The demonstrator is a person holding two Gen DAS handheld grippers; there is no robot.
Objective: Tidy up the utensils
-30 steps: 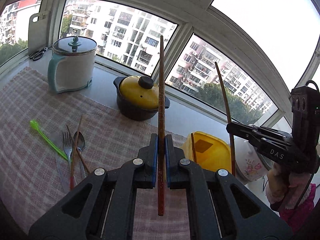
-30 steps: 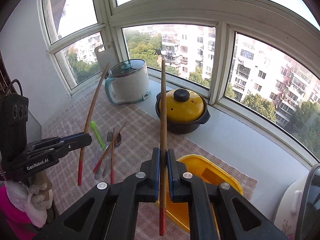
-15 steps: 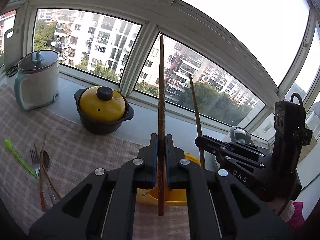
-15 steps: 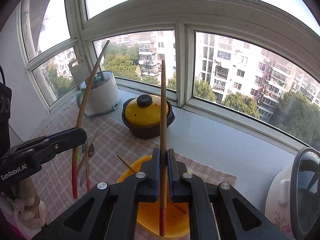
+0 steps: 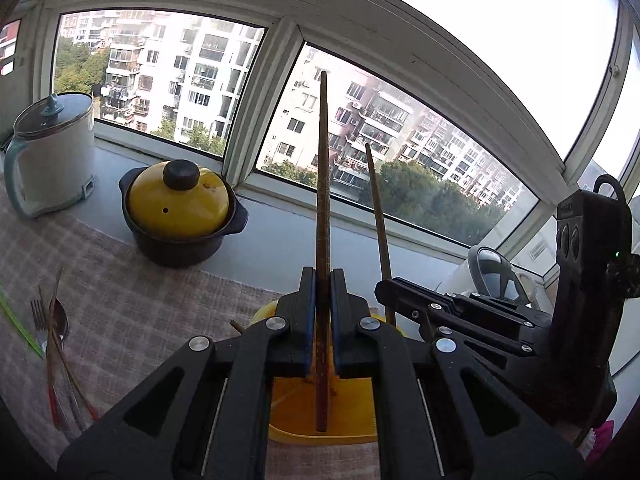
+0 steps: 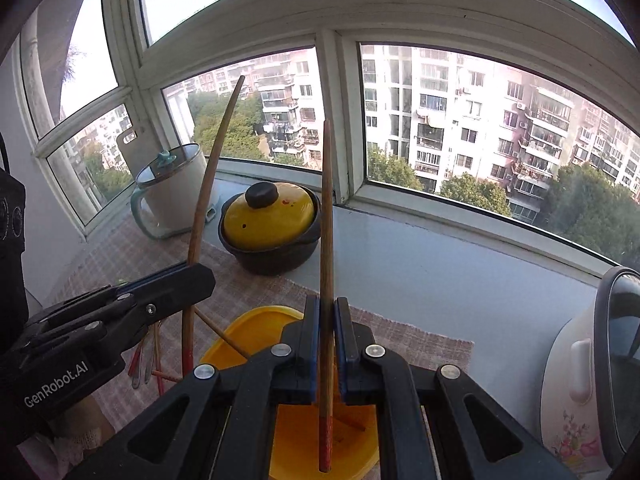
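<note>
Holding one slim wooden chopstick upright in each of my two grippers, above the glossy yellow container [image 6: 256,332].

My left gripper [image 5: 322,300] is clenched on a dark, speckled chopstick [image 5: 322,184]; my right gripper [image 6: 326,332] clamps a smoother, red-tipped chopstick [image 6: 326,240]. More utensils [image 5: 56,344] lie on the woven checked mat [image 5: 132,288].

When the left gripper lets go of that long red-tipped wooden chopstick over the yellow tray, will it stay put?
Probably stiff and light: the wooden chopstick stands straight from the shut left gripper. Thin as it is, it may roll or bounce in the yellow tray.
</note>
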